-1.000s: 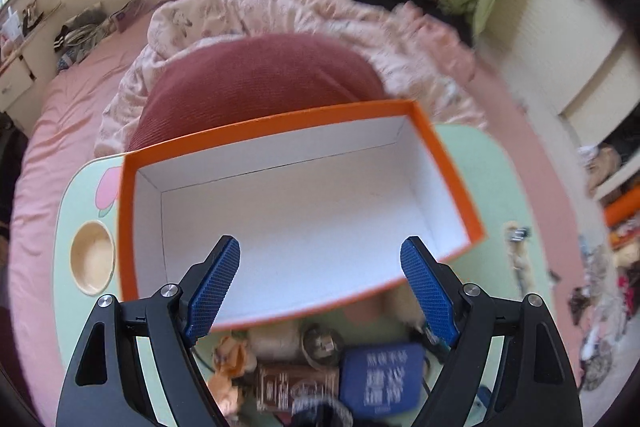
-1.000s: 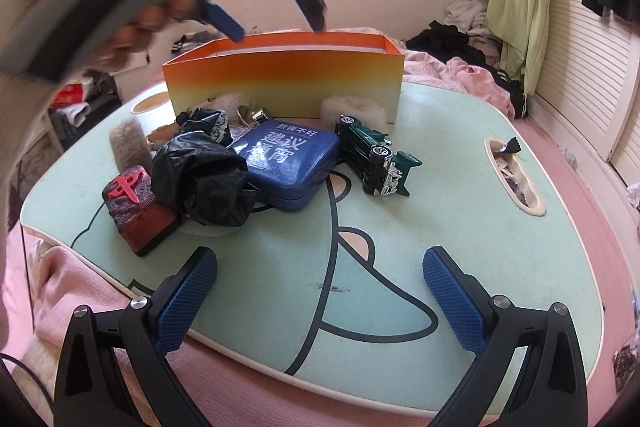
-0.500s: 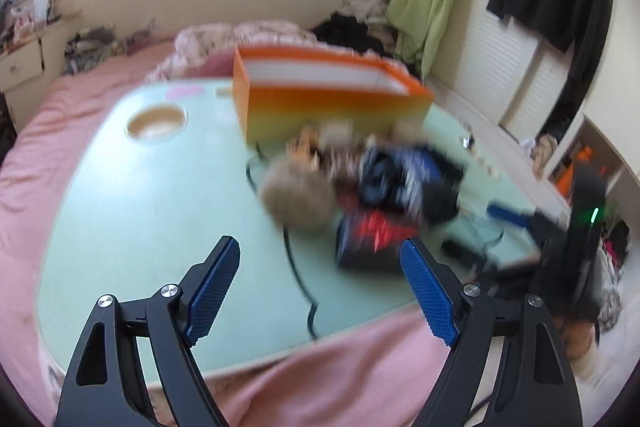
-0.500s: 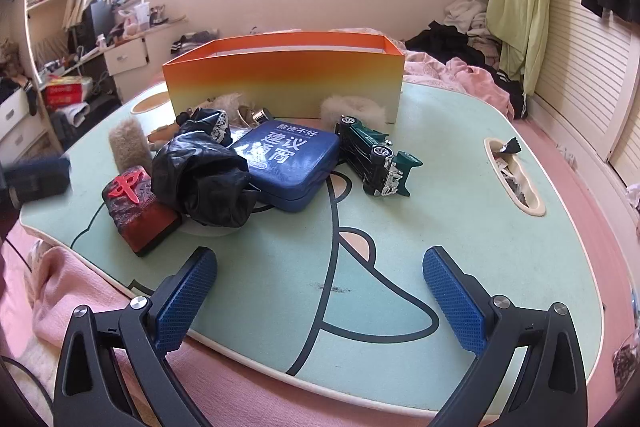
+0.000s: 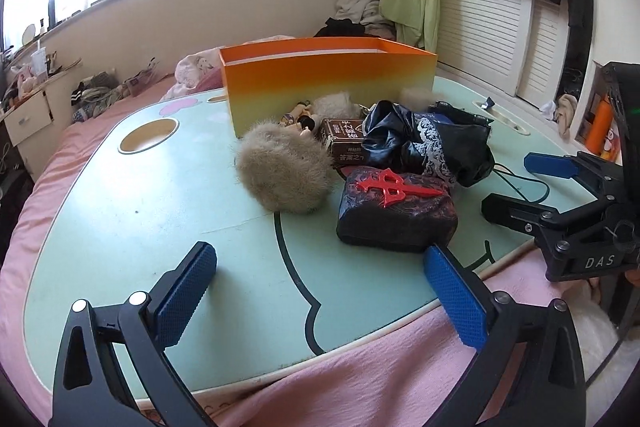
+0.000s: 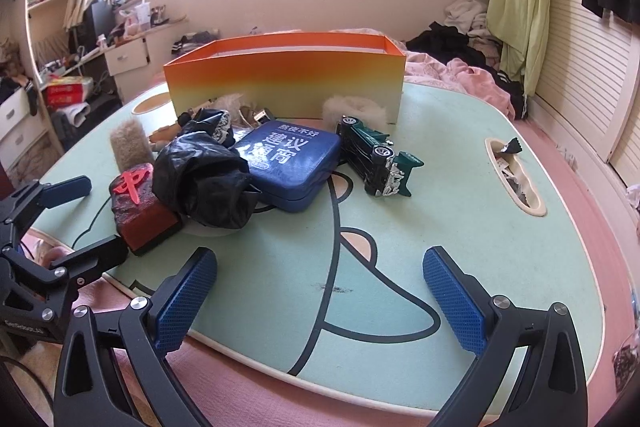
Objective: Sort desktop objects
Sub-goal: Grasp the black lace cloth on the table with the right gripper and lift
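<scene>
Now, left wrist view: left gripper (image 5: 320, 291) empty, jaws opening wide, low over the table's (image 5: 120, 227) near edge. Mahjong-tile block (image 5: 396, 213) lies just ahead, right of centre, almost touching the right fingertip, long axis across the view; fur ball (image 5: 284, 173) beside it; orange box (image 5: 328, 87) behind.

Right wrist view: right gripper (image 6: 320, 299) spread open, empty, over bare table. Only this view shows the blue tin (image 6: 292, 163) and toy car (image 6: 376, 159). Left gripper looks nearer the block.
</scene>
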Available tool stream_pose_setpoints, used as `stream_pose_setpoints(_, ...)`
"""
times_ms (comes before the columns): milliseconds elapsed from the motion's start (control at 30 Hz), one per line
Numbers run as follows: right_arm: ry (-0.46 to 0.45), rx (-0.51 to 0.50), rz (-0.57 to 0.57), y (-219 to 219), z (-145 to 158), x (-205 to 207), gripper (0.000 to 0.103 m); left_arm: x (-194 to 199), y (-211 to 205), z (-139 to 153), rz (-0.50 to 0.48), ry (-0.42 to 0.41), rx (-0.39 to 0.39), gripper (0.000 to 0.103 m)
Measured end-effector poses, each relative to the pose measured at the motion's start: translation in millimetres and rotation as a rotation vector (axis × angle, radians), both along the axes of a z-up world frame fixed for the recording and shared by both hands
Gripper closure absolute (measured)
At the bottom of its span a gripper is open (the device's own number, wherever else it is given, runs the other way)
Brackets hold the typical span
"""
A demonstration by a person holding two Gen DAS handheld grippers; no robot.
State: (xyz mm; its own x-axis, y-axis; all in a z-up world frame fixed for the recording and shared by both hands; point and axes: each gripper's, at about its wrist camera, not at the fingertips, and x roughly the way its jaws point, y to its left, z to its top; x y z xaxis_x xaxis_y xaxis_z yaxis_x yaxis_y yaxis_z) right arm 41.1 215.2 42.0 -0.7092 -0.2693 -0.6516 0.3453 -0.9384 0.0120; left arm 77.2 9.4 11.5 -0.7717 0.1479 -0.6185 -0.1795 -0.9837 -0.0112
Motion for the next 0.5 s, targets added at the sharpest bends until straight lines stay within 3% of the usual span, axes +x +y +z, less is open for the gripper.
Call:
stream_pose_setpoints(33, 0.006, -0.013, 0.015, 0, -2, -1, 0.007, -1, 0, 0, -0.001, 0.0, 0.001, 0.0)
stream_pose_setpoints(67, 0.02, -0.053, 0.061, 1, 5, 4, 0.027, -3, 3, -1, -0.001, 0.0, 0.001, 0.0)
stream_pose_setpoints(133, 0.057, -0.088, 0.108, 3, 5, 14, 0.045, -3, 2, -2, -0.001, 0.001, 0.002, 0.0)
stream_pose_setpoints(267, 0.108, -0.153, 0.185, -3, 27, 19, 0.045, -4, 2, -4, -0.002, 0.002, 0.004, 0.0)
stream_pose_setpoints(433, 0.019, -0.147, 0.238, -43, 28, -15, 0.045, -4, 2, -4, -0.002, 0.002, 0.004, 0.0)
stream_pose_setpoints(500, -0.031, -0.111, 0.247, -53, 16, -24, 0.052, -4, 2, -4, -0.002, 0.002, 0.003, 0.0)
